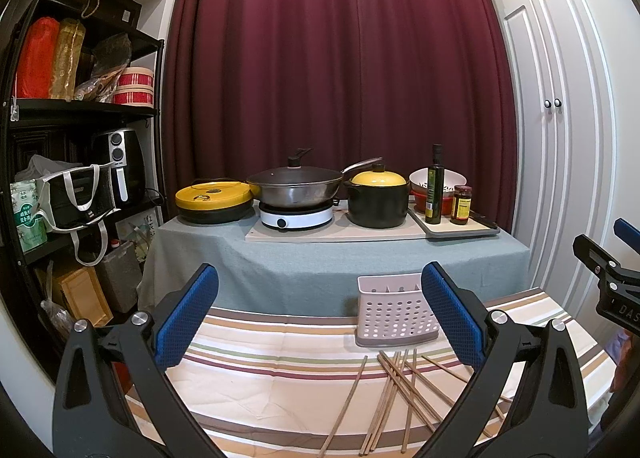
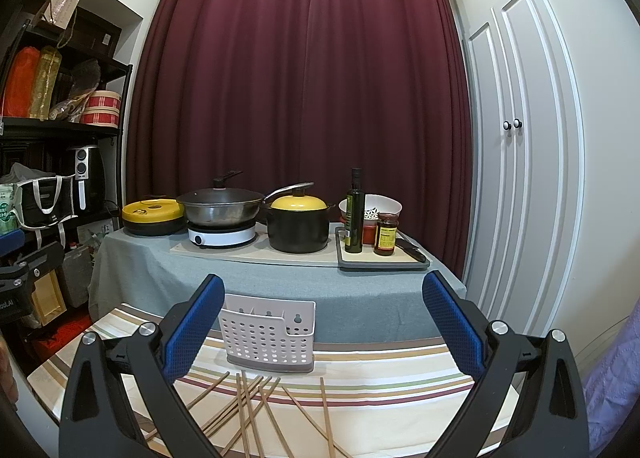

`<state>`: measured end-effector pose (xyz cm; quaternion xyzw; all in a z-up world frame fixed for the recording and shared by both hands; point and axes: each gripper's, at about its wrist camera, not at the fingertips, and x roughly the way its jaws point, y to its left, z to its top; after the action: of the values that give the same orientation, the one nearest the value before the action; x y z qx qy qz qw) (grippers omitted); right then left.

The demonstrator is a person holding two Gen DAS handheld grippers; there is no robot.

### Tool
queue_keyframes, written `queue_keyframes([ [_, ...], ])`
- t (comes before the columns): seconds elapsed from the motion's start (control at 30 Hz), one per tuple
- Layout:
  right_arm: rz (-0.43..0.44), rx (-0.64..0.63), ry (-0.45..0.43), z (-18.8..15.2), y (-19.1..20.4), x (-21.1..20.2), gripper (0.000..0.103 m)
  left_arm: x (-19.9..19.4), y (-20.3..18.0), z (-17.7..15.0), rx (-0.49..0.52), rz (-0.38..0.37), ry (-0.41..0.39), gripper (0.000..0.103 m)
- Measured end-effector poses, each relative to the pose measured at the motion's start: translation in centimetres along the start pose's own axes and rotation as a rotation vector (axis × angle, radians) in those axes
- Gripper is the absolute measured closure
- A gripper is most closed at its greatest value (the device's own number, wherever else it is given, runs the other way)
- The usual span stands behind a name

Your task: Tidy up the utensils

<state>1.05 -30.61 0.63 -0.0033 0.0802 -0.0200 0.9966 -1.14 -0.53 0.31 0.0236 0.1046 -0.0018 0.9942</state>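
Note:
Several wooden chopsticks (image 1: 394, 398) (image 2: 256, 410) lie scattered and crossed on the striped tablecloth (image 1: 272, 374) (image 2: 384, 390). Behind them stands a pale perforated plastic utensil holder (image 1: 394, 312) (image 2: 270, 332), upright, with nothing visible inside. My left gripper (image 1: 320, 314) hovers open above the cloth, left of the chopsticks, nothing between its blue pads. My right gripper (image 2: 324, 322) is open too, holding nothing, with the holder near its left pad. The right gripper's black body (image 1: 612, 274) shows at the right edge of the left wrist view.
Beyond the striped table a grey-clothed table (image 1: 332, 258) carries a yellow electric pan (image 1: 214, 198), a wok on a hob (image 1: 296, 190), a yellow-lidded pot (image 1: 378, 198), an oil bottle (image 1: 434, 186) and a jar (image 1: 461, 204). Black shelves (image 1: 80, 110) stand left, white cupboard doors (image 1: 560, 106) right.

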Motion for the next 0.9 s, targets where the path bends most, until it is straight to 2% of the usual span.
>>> queue_keyframes([
  [0.73, 0.001, -0.001, -0.002, 0.1, -0.2, 0.0, 0.006, 0.0, 0.0, -0.1, -0.002, 0.0, 0.0, 0.004],
  [0.9, 0.006, -0.002, 0.025, -0.6, -0.1, 0.8, 0.006, 1.0, -1.5, -1.3, -0.01, -0.002, 0.03, 0.004],
])
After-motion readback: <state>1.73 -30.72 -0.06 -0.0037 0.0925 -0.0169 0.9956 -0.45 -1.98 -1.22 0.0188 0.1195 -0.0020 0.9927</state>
